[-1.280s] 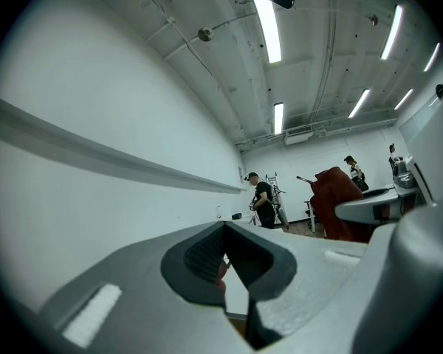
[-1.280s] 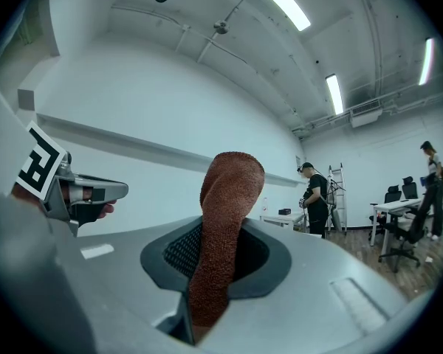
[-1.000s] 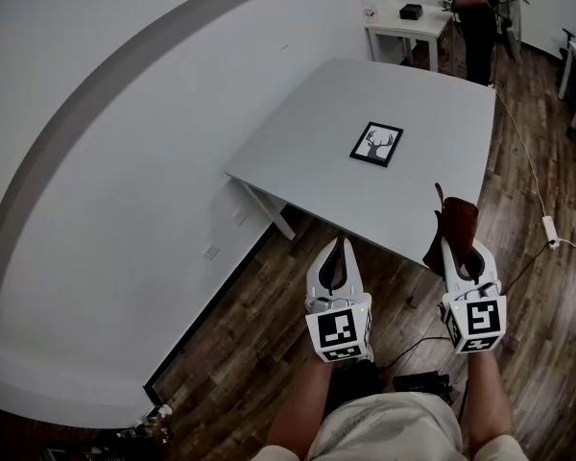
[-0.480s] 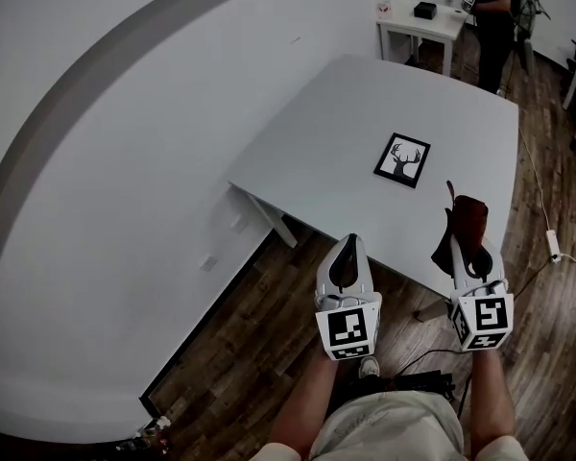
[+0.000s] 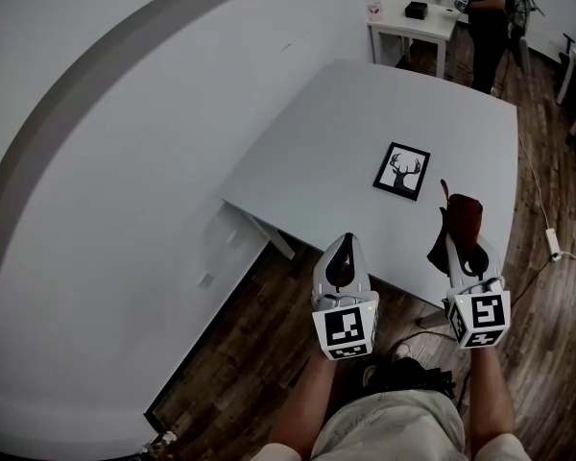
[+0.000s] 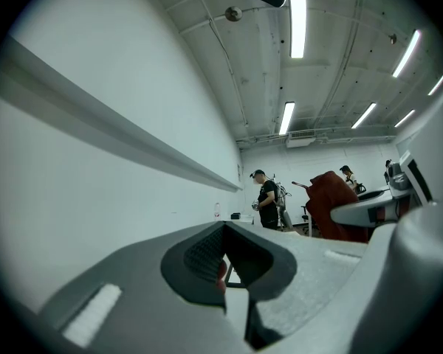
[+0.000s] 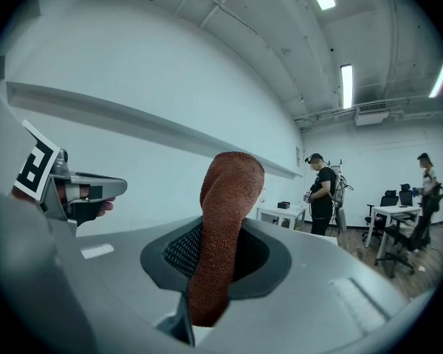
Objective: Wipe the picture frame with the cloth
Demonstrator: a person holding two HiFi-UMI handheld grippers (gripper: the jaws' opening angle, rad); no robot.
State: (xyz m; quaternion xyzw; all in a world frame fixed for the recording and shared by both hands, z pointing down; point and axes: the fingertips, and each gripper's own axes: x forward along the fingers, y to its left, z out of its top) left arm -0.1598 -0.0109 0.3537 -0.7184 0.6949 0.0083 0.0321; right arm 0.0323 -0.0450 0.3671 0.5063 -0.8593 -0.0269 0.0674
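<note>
A black picture frame [image 5: 402, 171] with a deer silhouette lies flat on the grey table [image 5: 346, 133]. My right gripper [image 5: 458, 238] is shut on a reddish-brown cloth [image 5: 457, 224], which sticks up from between its jaws [image 7: 225, 220] over the table's near edge. My left gripper [image 5: 342, 250] hangs to the left of it, in front of the table edge, shut with nothing in it [image 6: 225, 260]. Both grippers are short of the frame and held in the air.
A small white table [image 5: 411, 19] with a black box and a bottle stands at the far end. A person [image 5: 487, 12] in black stands beside it. A white power strip [image 5: 555, 243] and its cord lie on the wooden floor at the right. The white wall runs along the left.
The table and frame have shifted slightly in view as the head moved. Both grippers hold about the same pose, the cloth still in the right one.
</note>
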